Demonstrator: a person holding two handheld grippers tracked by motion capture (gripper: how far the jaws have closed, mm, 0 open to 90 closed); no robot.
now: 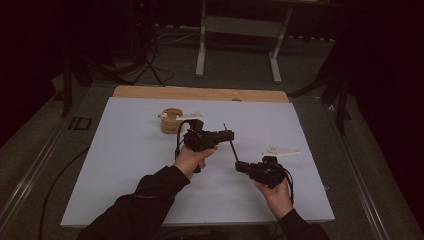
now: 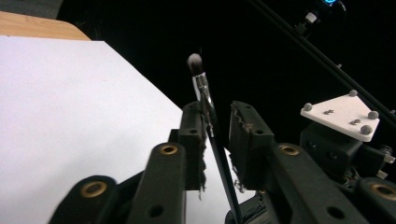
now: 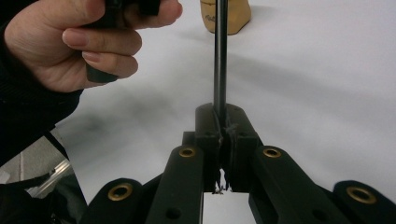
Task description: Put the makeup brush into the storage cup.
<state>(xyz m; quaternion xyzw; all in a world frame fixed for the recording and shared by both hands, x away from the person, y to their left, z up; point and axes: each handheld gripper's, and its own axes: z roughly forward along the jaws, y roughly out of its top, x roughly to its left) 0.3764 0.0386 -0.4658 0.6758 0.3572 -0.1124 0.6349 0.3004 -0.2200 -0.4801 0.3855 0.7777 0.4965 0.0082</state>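
Item: thin black-handled makeup brush (image 2: 205, 100) with a silver ferrule and a grey-white bristle tip. In the high view it is lying as a dark line (image 1: 231, 145) at centre frame, running from the right gripper (image 1: 242, 166) up and left to the left gripper (image 1: 227, 135), above the white table cover (image 1: 125, 165).

Right gripper: jaws are pressing fully together on the handle's lower end (image 3: 219, 70), the shaft rising straight out of them toward the top of the right gripper view.

Left gripper: jaws are standing narrowly apart around the upper shaft just below the ferrule. The handle is lying against the left pad (image 2: 200, 135), while a gap is showing at the right pad. No clamp yet, by appearance.

Governing relation: the brush's long axis is crossing the left jaws, bristles projecting past them toward the upper centre of the left gripper view. The left gripper is the nearer one to the bristle end.

Also present: a tan wooden cup-like holder (image 1: 171, 120), upper left of the left gripper; left hand (image 1: 192, 157); right hand (image 1: 275, 195).
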